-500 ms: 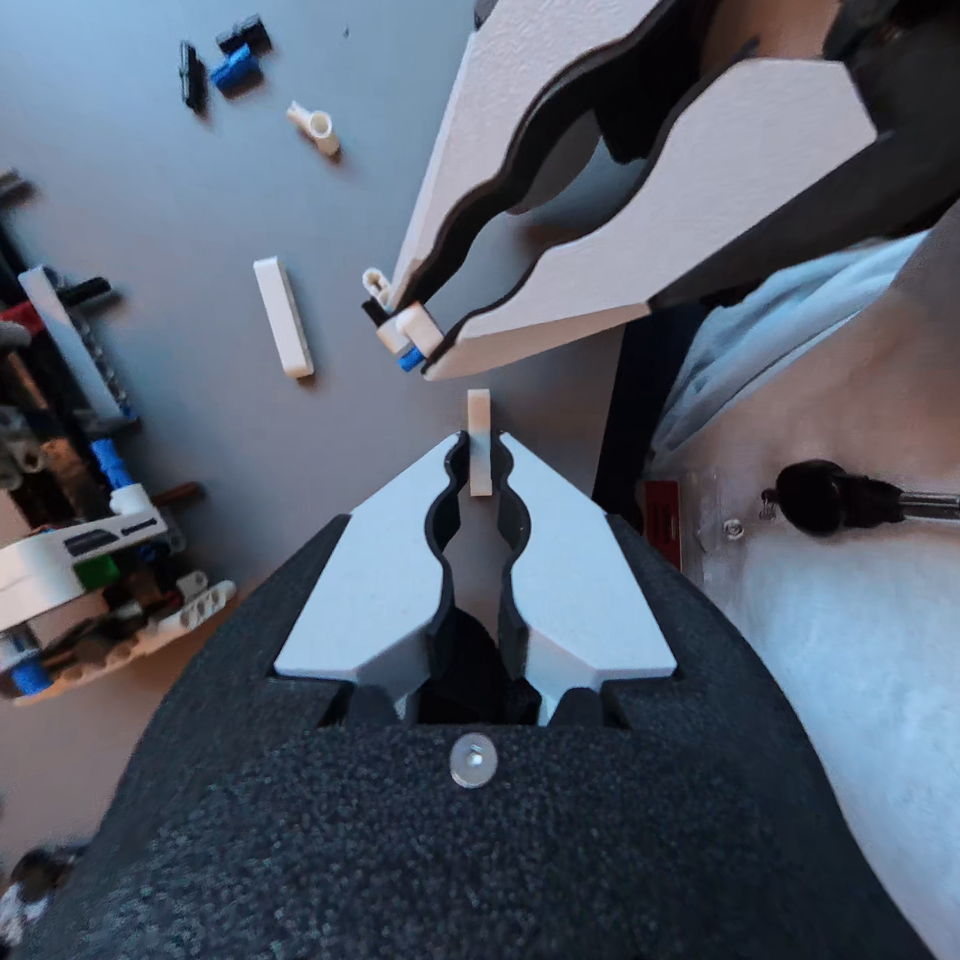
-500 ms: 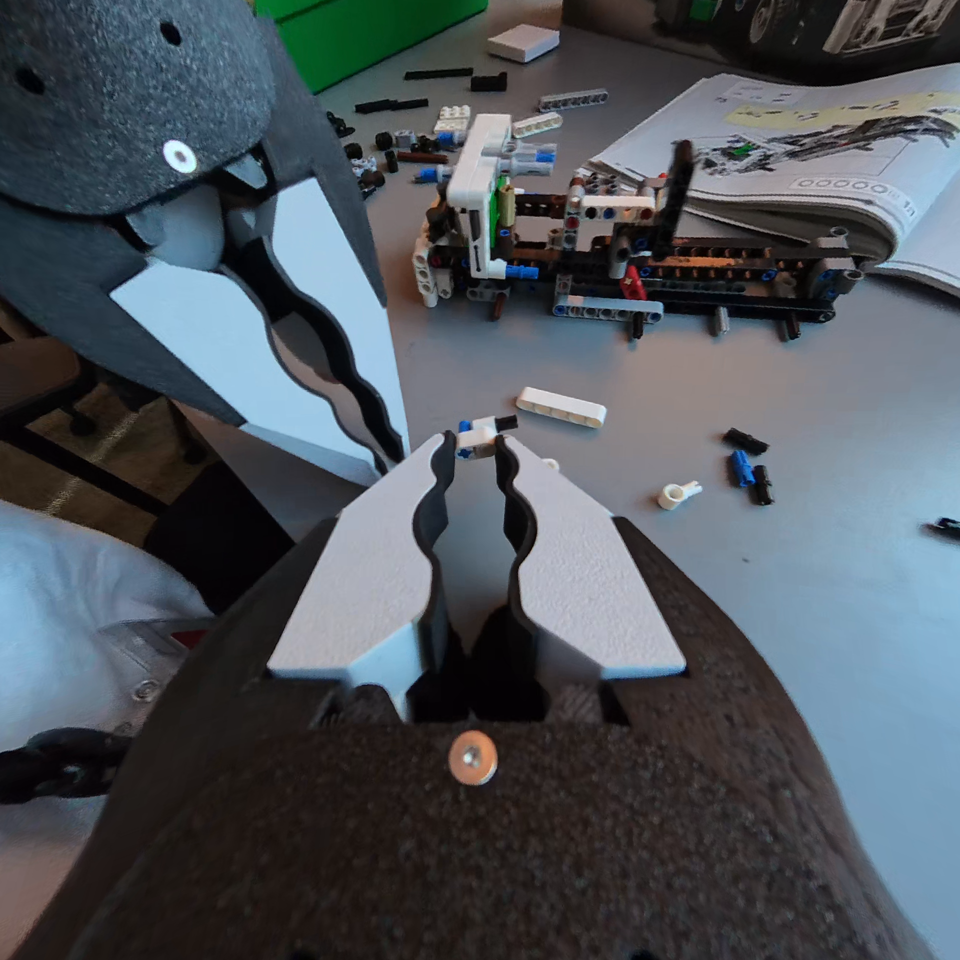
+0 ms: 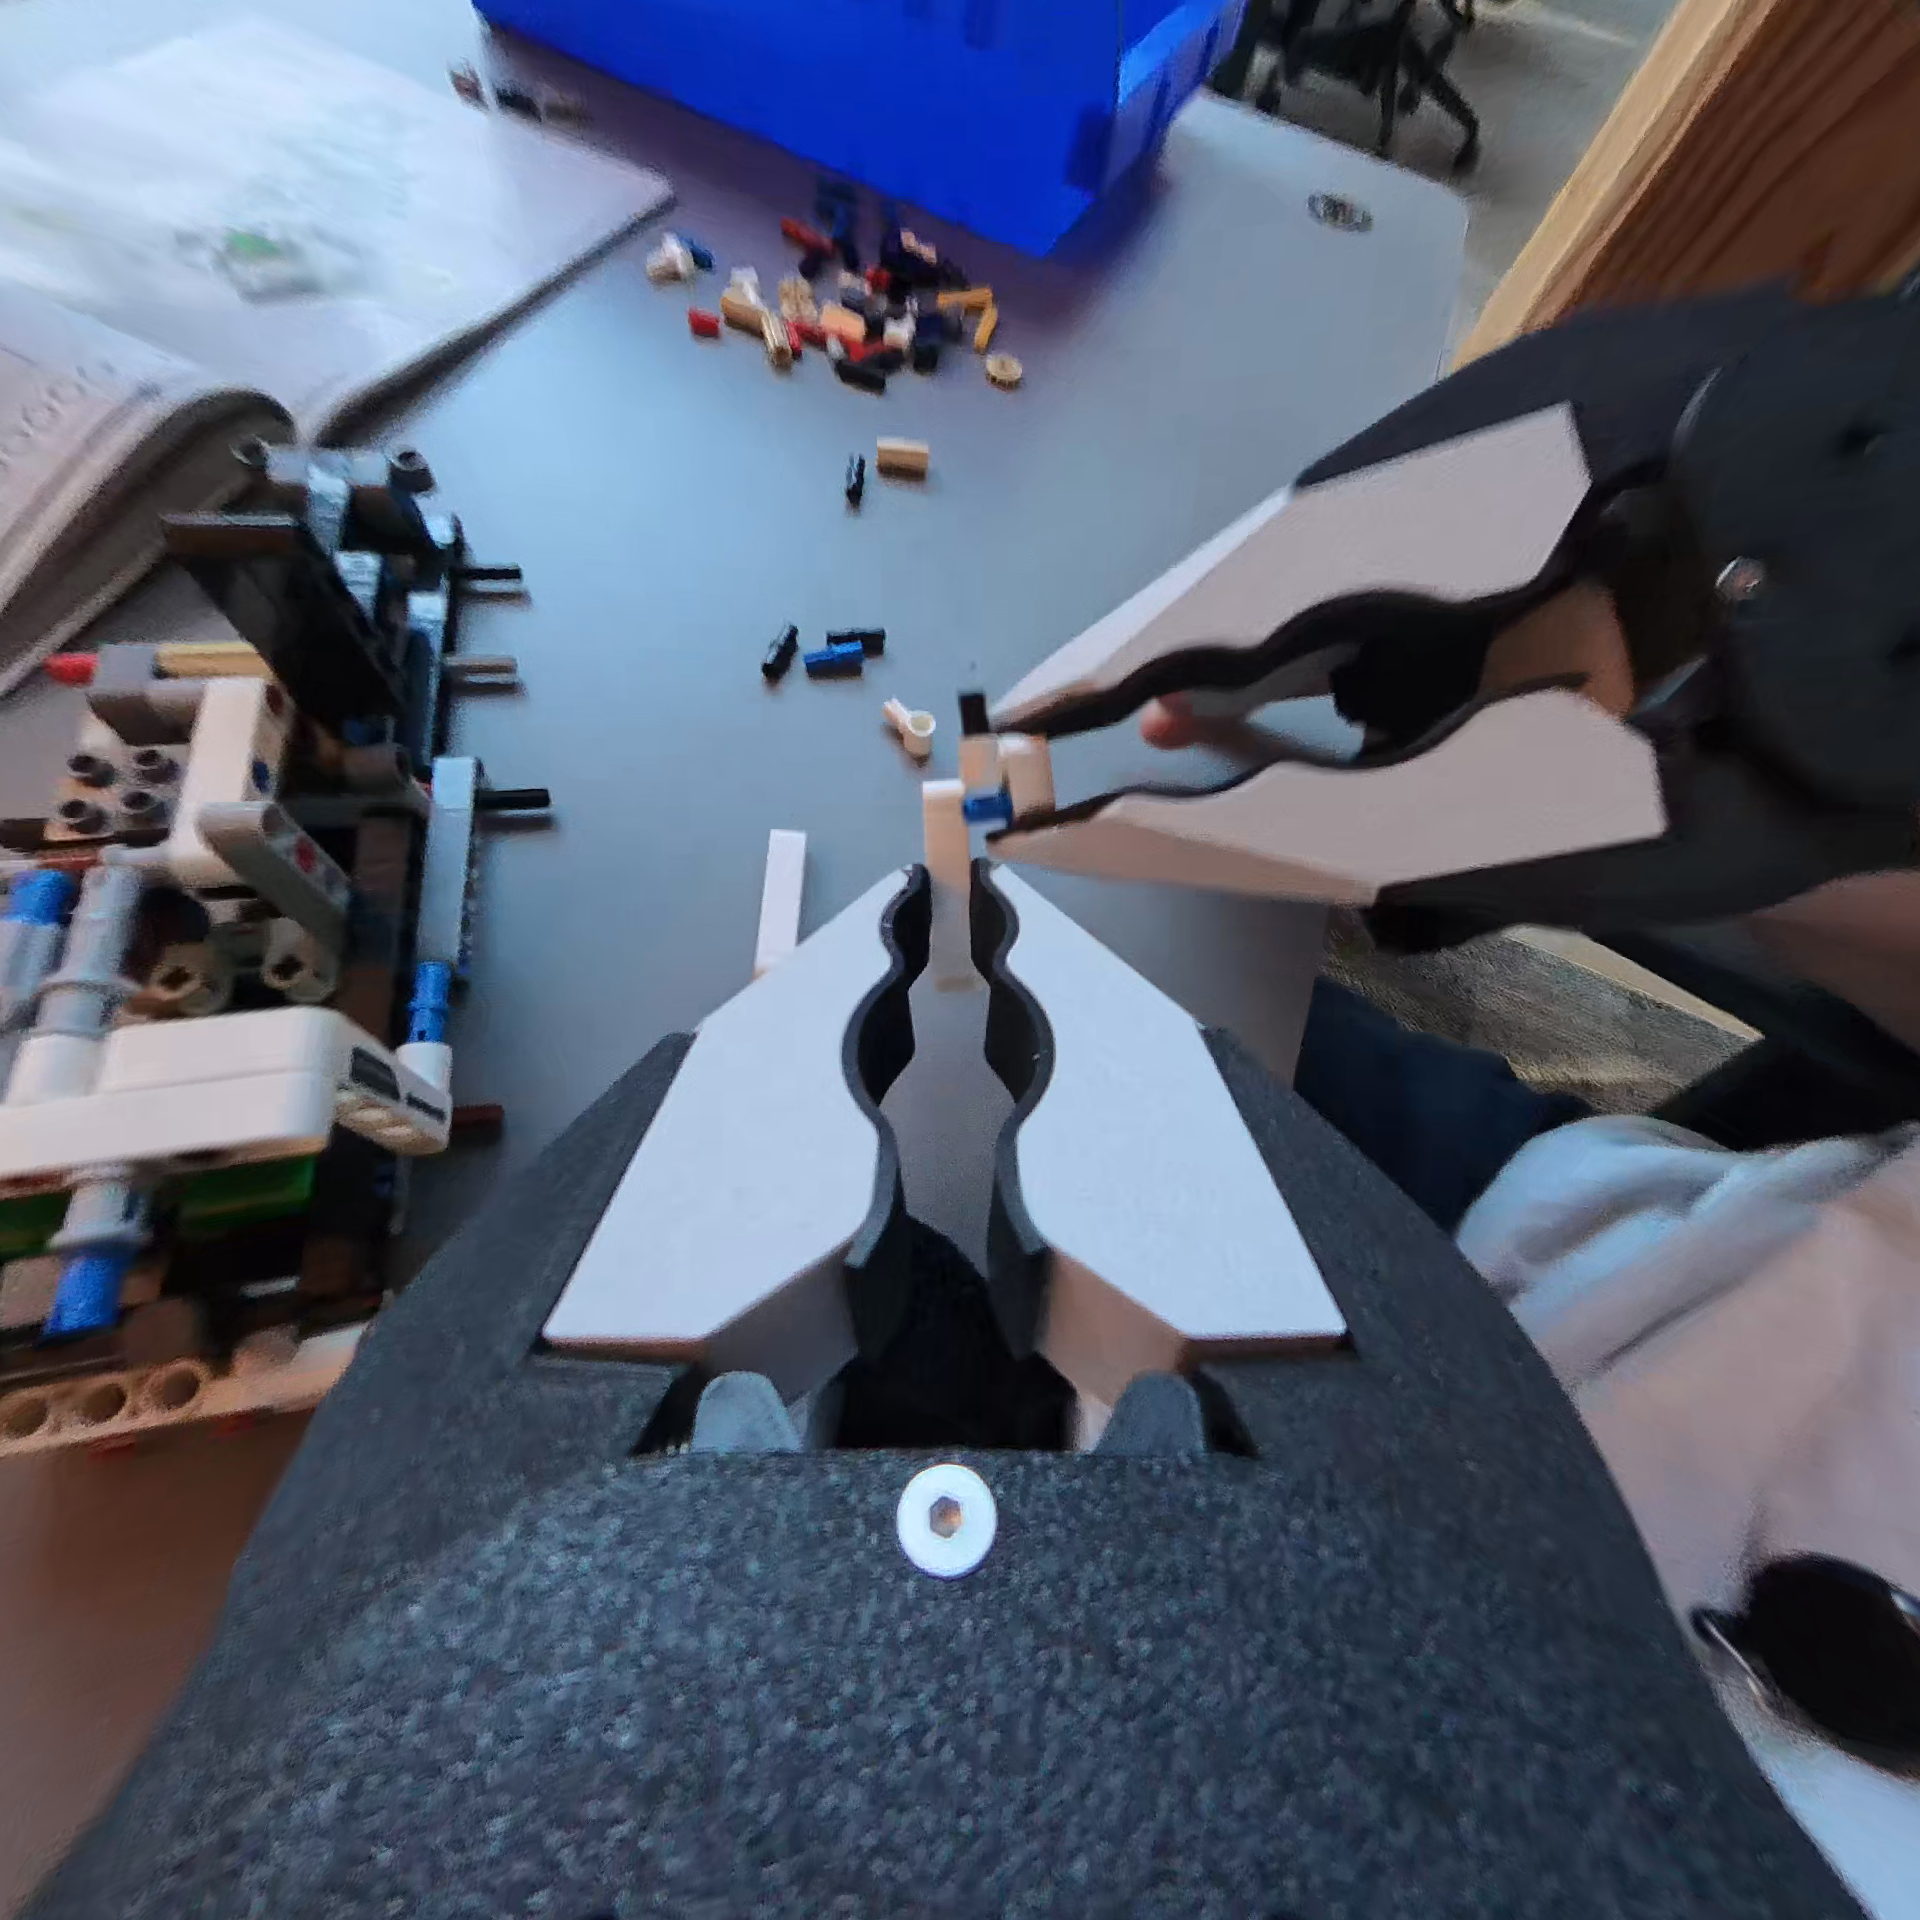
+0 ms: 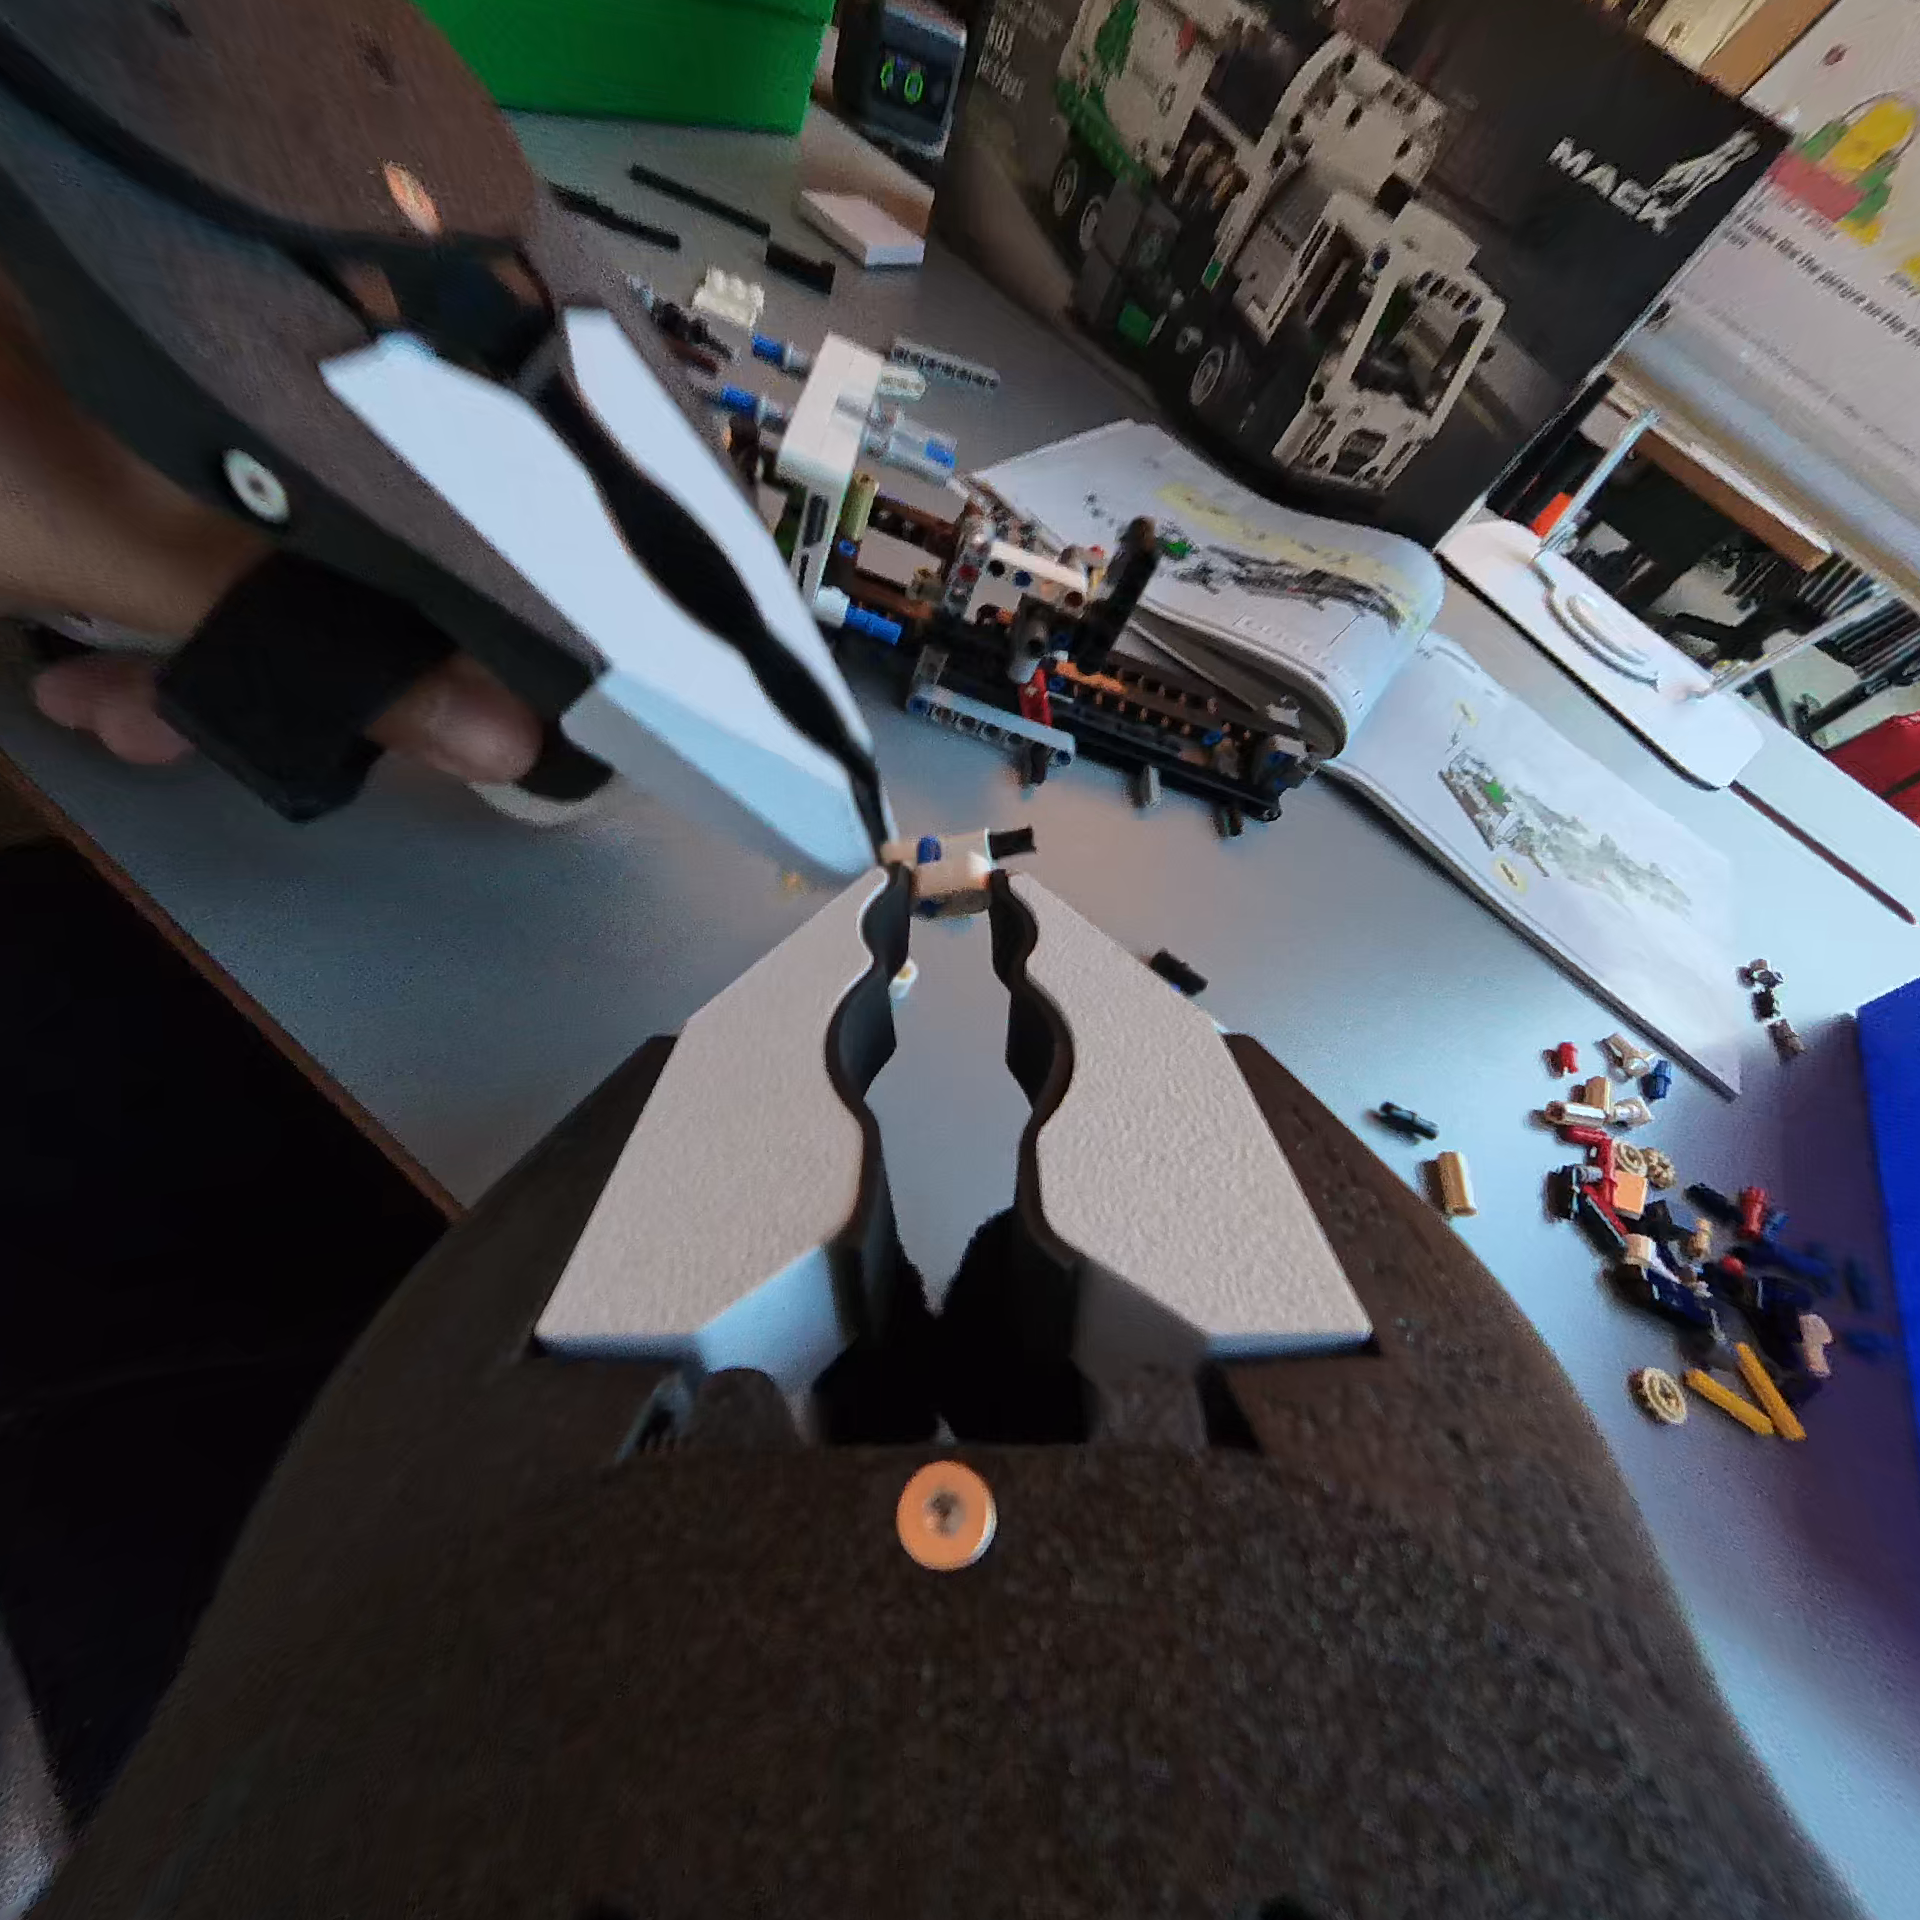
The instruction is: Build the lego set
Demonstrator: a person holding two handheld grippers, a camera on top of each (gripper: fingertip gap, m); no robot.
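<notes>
Left gripper clamps white beam, long axis along fingers, free end poking past tips. Right gripper pinches small white connector cluster with blue and black pins, just beside beam's free end (contact unclear through blur). Cluster lies right of beam; both near front of half-built truck chassis. Mating likely next.

grippers: 2 | half-built model: 1 | instruction booklet: 1 | blue bin: 1 | set box: 1 | loose-piece pile: 1
</notes>
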